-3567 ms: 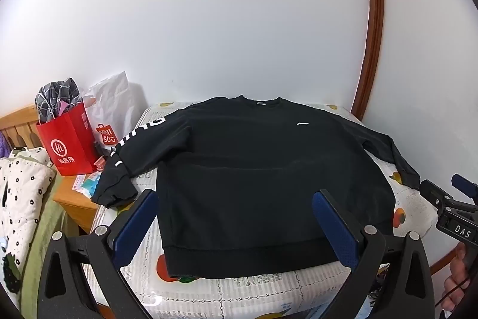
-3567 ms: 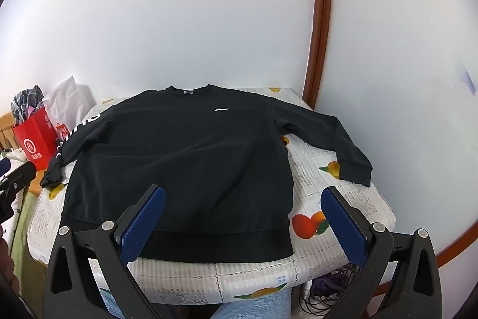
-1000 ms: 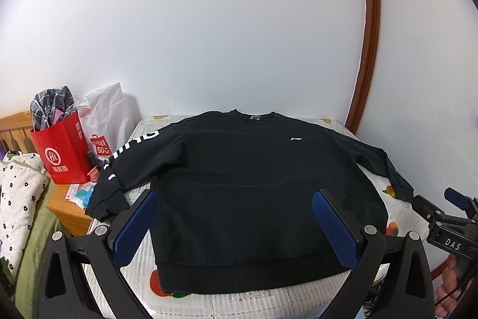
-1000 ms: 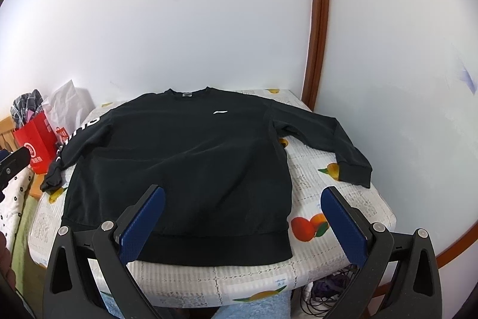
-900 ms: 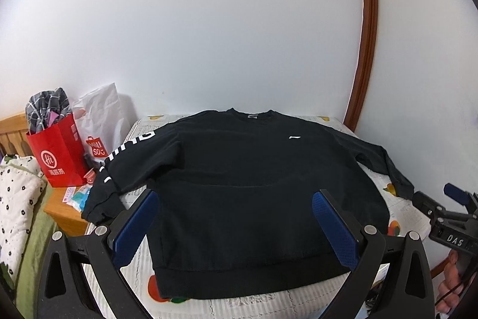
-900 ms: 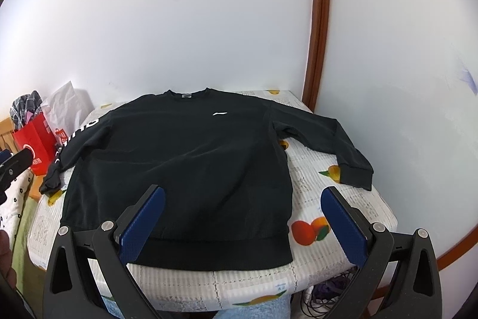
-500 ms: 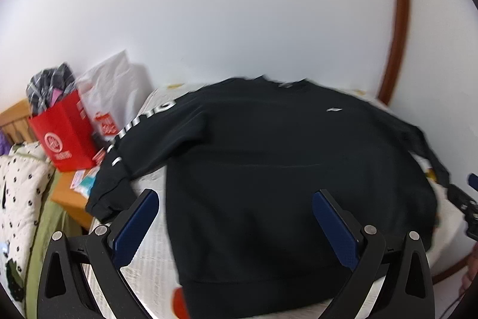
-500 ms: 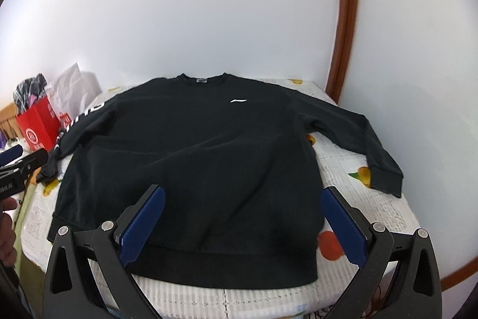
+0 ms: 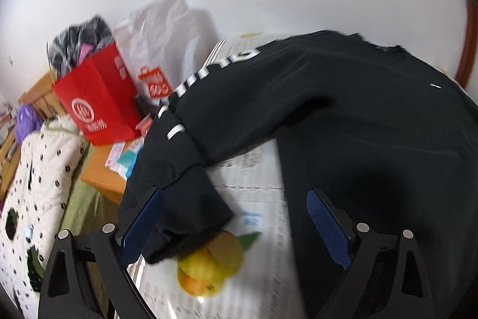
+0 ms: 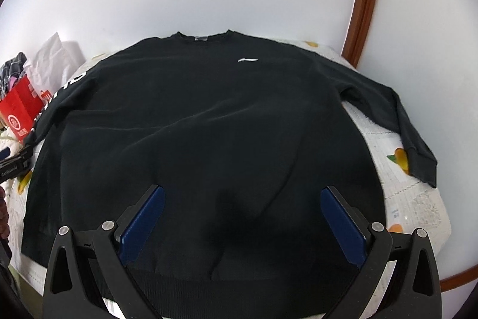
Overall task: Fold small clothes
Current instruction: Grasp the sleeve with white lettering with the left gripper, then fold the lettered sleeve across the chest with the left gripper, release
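- Left claw (image 9: 233,226): jaws wide but closing, sleeve cuff (image 9: 191,217) between them, not yet pinched.
- Right claw (image 10: 242,223): jaws apart, empty, above the black sweatshirt (image 10: 209,133) spread flat on the surface (image 10: 418,199).
- Step in hand seems the first sleeve fold; next, clamp the cuff and carry it inward.

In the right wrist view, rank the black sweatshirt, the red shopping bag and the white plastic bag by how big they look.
1. black sweatshirt, by far the largest.
2 and 3. white plastic bag and red shopping bag look about alike; both are partly cut off at the left edge, so I won't rank them.
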A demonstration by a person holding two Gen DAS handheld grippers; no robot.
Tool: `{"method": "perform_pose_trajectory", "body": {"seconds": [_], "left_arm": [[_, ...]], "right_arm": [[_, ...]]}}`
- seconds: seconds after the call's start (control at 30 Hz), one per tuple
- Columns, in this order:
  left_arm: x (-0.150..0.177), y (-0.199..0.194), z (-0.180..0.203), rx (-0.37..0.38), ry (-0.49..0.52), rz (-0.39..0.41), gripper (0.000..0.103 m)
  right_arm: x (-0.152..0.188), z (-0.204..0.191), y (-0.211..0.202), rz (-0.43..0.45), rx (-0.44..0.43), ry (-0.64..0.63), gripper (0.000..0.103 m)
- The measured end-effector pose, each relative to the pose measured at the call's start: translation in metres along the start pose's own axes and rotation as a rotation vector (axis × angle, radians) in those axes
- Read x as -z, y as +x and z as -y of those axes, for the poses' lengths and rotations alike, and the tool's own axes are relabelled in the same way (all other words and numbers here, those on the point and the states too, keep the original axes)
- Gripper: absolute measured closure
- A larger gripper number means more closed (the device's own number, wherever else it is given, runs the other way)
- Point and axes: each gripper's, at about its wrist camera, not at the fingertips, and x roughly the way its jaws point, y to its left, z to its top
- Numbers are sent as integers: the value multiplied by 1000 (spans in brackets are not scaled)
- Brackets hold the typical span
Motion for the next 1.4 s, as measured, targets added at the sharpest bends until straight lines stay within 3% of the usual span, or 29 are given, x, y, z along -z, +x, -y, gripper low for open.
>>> {"method": "perform_pose_trajectory", "body": {"seconds": [0.13,0.23,0.27,0.5,0.63,0.83,1.03,1.23,1.4], "left_arm": [[1,30,-15,-7,-58,-47,24],[1,39,-23,-47,-78,-36,67],[0,38,-23,-60,-67,-31,95],[-27,17,-32,73,-121,1,97],[-50,-9,-14,178,-126,55,97],[-88,-38,53,296,-28,116,97],[-110,-52,128,429,34,107,97],[-115,-66,222,526,162,109,97],[-110,-72,275,607,221,84,97]], "right_arm": [[-7,-7,12,-20,18,-12,2],[-12,-11,19,-34,22,-21,2],[-14,-13,22,-39,20,-24,2],[-20,-17,29,-40,-6,-44,2],[-23,-11,29,-30,-20,-46,2],[-31,13,29,-4,-43,-3,2],[-27,48,25,12,-49,43,2],[-15,89,24,11,-34,103,2],[-1,119,29,-11,-19,162,2]]}}
